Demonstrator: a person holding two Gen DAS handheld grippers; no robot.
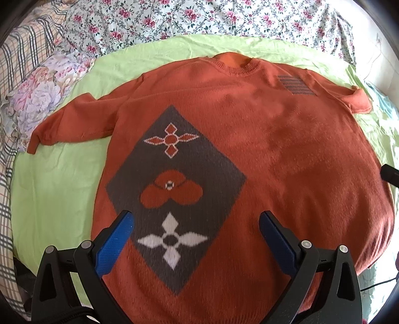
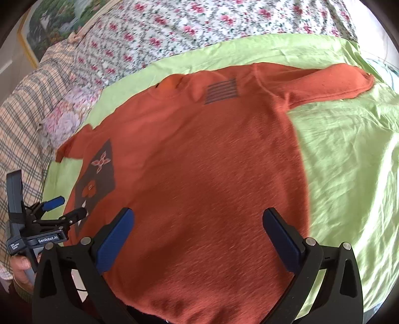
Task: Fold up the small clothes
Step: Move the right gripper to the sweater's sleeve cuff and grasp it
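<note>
An orange knitted sweater point(image 1: 286, 149) lies flat, front up, on a light green sheet point(image 1: 54, 189), both sleeves spread out. It has a grey diamond motif point(image 1: 174, 194) on one side and a grey striped patch point(image 1: 295, 84) near the collar. It also shows in the right wrist view point(image 2: 199, 174). My left gripper point(image 1: 197, 224) is open and empty, above the lower part of the diamond. My right gripper point(image 2: 198, 221) is open and empty, above the sweater's lower middle. The left gripper also shows in the right wrist view point(image 2: 67, 206), open near the hem's left side.
A floral quilt point(image 1: 199, 20) lies along the far edge of the green sheet point(image 2: 349, 162). A plaid cloth point(image 2: 22, 124) and a floral pillow point(image 1: 42, 89) sit at the left. A framed picture point(image 2: 49, 22) hangs at the far left.
</note>
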